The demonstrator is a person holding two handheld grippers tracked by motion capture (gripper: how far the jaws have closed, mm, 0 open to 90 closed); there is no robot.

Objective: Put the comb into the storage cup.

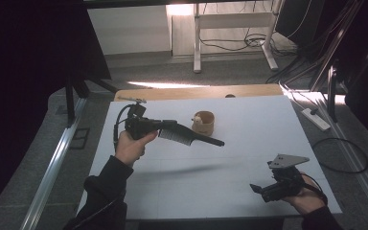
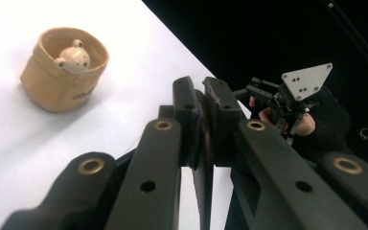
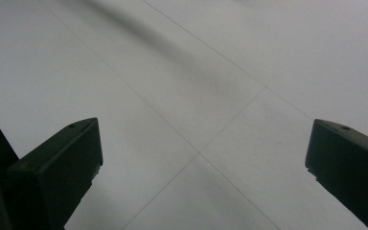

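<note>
My left gripper (image 1: 169,126) hangs above the left part of the white table (image 1: 258,139), shut on a black comb (image 1: 189,135) whose handle points right. In the left gripper view the jaws pinch the comb (image 2: 204,139) edge-on. Just behind the comb's handle stands a tan pouch (image 1: 204,123) with a small white toy (image 2: 74,58) inside; the pouch (image 2: 60,76) sits upright. My right gripper (image 1: 260,189) is low over the table's front right corner, pointing left. Its jaws (image 3: 203,163) stand wide apart with only bare table between them.
A wooden board (image 1: 196,92) borders the table's far edge. On the floor to the right lie a power strip (image 1: 315,119) and a looped cable (image 1: 342,155). A desk frame (image 1: 232,33) stands at the back. Dark curtains flank both sides.
</note>
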